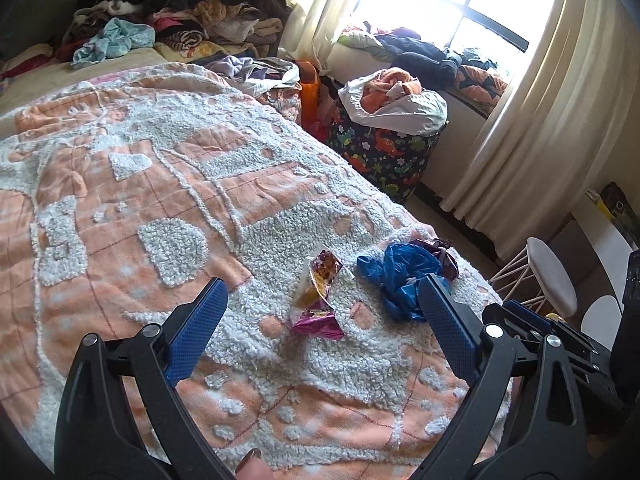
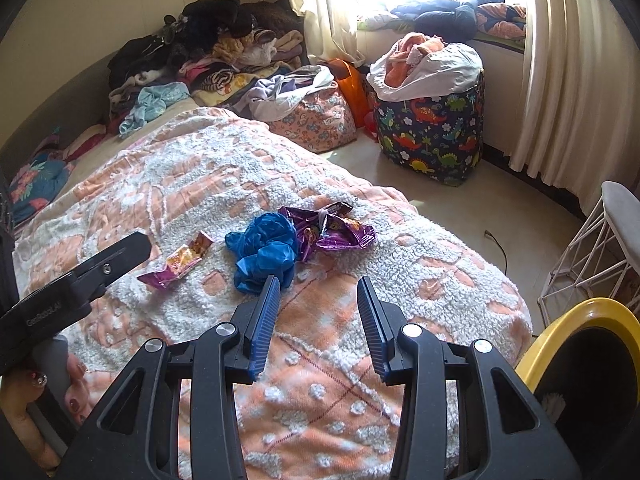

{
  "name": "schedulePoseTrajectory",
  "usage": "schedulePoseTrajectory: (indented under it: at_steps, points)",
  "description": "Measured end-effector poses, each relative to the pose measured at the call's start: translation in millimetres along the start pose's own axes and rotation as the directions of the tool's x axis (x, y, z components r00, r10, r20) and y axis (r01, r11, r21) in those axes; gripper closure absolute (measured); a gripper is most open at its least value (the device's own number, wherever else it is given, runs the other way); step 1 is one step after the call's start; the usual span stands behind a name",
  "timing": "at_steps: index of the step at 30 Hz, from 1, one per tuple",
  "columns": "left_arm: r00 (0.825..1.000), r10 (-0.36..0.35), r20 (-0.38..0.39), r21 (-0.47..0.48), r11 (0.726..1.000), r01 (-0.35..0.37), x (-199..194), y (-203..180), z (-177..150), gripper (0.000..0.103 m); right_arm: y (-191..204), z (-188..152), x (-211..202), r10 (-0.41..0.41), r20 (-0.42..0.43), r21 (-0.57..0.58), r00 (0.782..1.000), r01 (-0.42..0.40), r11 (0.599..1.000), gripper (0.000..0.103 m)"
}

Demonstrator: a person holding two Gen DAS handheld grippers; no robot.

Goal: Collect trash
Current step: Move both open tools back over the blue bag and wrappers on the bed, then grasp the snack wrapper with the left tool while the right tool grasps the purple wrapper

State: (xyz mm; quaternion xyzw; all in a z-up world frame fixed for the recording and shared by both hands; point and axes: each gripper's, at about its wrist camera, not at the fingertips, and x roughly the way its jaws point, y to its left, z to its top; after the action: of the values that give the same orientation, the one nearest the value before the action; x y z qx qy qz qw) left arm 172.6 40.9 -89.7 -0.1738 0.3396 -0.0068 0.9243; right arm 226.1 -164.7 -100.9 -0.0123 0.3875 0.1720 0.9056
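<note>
Three pieces of trash lie on the orange-and-white blanket (image 1: 160, 200): a small purple-orange snack wrapper (image 1: 318, 296) (image 2: 180, 262), a crumpled blue plastic bag (image 1: 400, 276) (image 2: 264, 254) and a purple chip bag (image 1: 444, 258) (image 2: 334, 228) just behind it. My left gripper (image 1: 324, 284) is open, low over the blanket, with the small wrapper between its fingers. My right gripper (image 2: 318, 282) is open and empty, just short of the blue bag. The left gripper's body (image 2: 80, 276) shows at the left of the right wrist view.
A yellow-rimmed black bin (image 2: 580, 360) stands at the bed's near right corner. A white wire stool (image 2: 600, 248) (image 1: 548, 272), a dinosaur-print laundry basket (image 2: 432, 132) (image 1: 380, 152) and curtains (image 2: 560, 80) are on the right. Clothes (image 2: 208, 52) pile at the bed's far end.
</note>
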Motion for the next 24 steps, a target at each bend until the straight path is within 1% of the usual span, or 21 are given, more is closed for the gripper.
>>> schedulePoseTrajectory:
  at_steps: [7, 9, 11, 12, 14, 18, 19, 20, 21, 22, 23, 24]
  points:
    - [0.999, 0.014, -0.030, -0.019, 1.000, -0.014, 13, 7, -4, 0.015, 0, 9, 24, -0.047, -0.026, -0.028, 0.999, 0.046, 0.999, 0.064]
    - [0.999, 0.009, -0.041, -0.019, 1.000, -0.010, 17, 7, -7, 0.017, 0, 13, 30, -0.060, -0.029, -0.035, 0.998, 0.059, 0.998, 0.064]
    - [0.998, 0.005, -0.055, -0.017, 1.000, -0.006, 21, 7, -9, 0.028, -1, 17, 36, -0.063, -0.032, -0.036, 0.997, 0.062, 0.997, 0.064]
    - [0.998, 0.004, -0.061, -0.018, 1.000, -0.005, 22, 7, -10, 0.030, -1, 19, 38, -0.067, -0.034, -0.038, 0.997, 0.066, 0.997, 0.064]
    - [0.998, -0.005, -0.068, -0.026, 1.000, 0.003, 24, 7, -11, 0.038, 1, 22, 44, -0.070, -0.040, -0.048, 0.997, 0.069, 0.997, 0.064]
    - [0.997, -0.020, -0.072, -0.033, 0.999, 0.017, 26, 9, -13, 0.047, 6, 26, 54, -0.093, -0.047, -0.085, 0.995, 0.088, 0.992, 0.064]
    - [0.997, -0.021, -0.073, -0.032, 0.999, 0.019, 27, 9, -14, 0.054, 8, 26, 57, -0.104, -0.052, -0.094, 0.993, 0.099, 0.991, 0.065]
    - [0.997, -0.023, -0.077, -0.033, 0.999, 0.021, 28, 9, -14, 0.059, 8, 27, 60, -0.108, -0.057, -0.098, 0.993, 0.102, 0.990, 0.067]
    - [0.996, -0.027, -0.081, -0.033, 0.999, 0.025, 29, 9, -14, 0.061, 9, 27, 63, -0.107, -0.063, -0.101, 0.992, 0.100, 0.990, 0.075]
    - [0.996, -0.029, -0.084, -0.032, 0.999, 0.026, 29, 9, -15, 0.065, 9, 27, 65, -0.114, -0.069, -0.105, 0.991, 0.107, 0.989, 0.081]
    - [0.996, -0.030, -0.086, -0.031, 0.999, 0.027, 30, 9, -15, 0.069, 9, 27, 67, -0.125, -0.075, -0.107, 0.989, 0.116, 0.987, 0.082]
    - [0.996, -0.033, -0.088, -0.032, 0.999, 0.030, 30, 9, -15, 0.071, 8, 26, 68, -0.123, -0.078, -0.100, 0.989, 0.115, 0.988, 0.085]
